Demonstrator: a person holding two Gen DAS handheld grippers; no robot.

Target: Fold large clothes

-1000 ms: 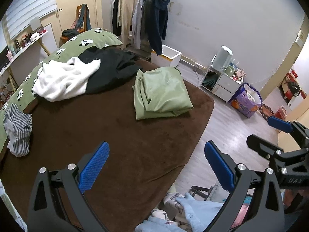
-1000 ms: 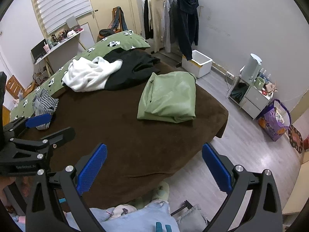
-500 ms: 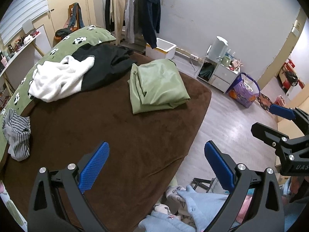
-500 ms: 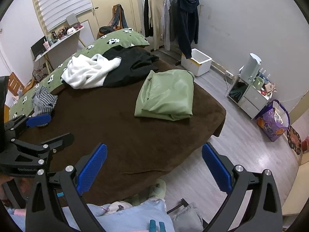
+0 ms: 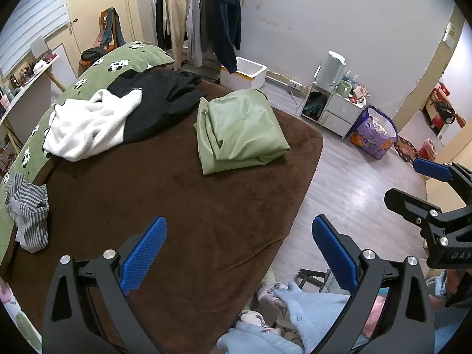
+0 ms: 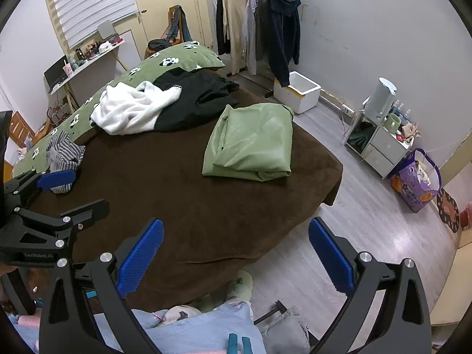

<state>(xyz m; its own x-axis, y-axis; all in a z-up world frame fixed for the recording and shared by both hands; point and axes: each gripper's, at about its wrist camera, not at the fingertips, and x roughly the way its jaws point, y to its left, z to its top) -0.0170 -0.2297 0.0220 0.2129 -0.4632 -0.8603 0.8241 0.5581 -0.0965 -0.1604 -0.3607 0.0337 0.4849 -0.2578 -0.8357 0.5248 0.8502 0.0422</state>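
A folded green garment (image 5: pixel 240 128) lies on the brown bed cover (image 5: pixel 183 206), near its far right corner; it also shows in the right wrist view (image 6: pixel 252 143). A crumpled white garment (image 5: pixel 88 122) and a black one (image 5: pixel 159 100) lie behind it to the left, and a striped one (image 5: pixel 28 211) at the left edge. My left gripper (image 5: pixel 239 253) is open and empty above the bed's near edge. My right gripper (image 6: pixel 234 255) is open and empty, held beside it.
A clothes rack (image 6: pixel 256 26) with hanging garments stands at the back wall, a white box (image 6: pixel 298 91) beneath it. A small cabinet (image 6: pixel 383 144) and a purple bag (image 6: pixel 419 183) stand on the wooden floor to the right. A green patterned blanket (image 6: pixel 165 65) covers the bed's far side.
Both grippers have drawn back and risen slightly, so the bed sits a little farther away in view. The clothes have not moved. Both grippers stay open.
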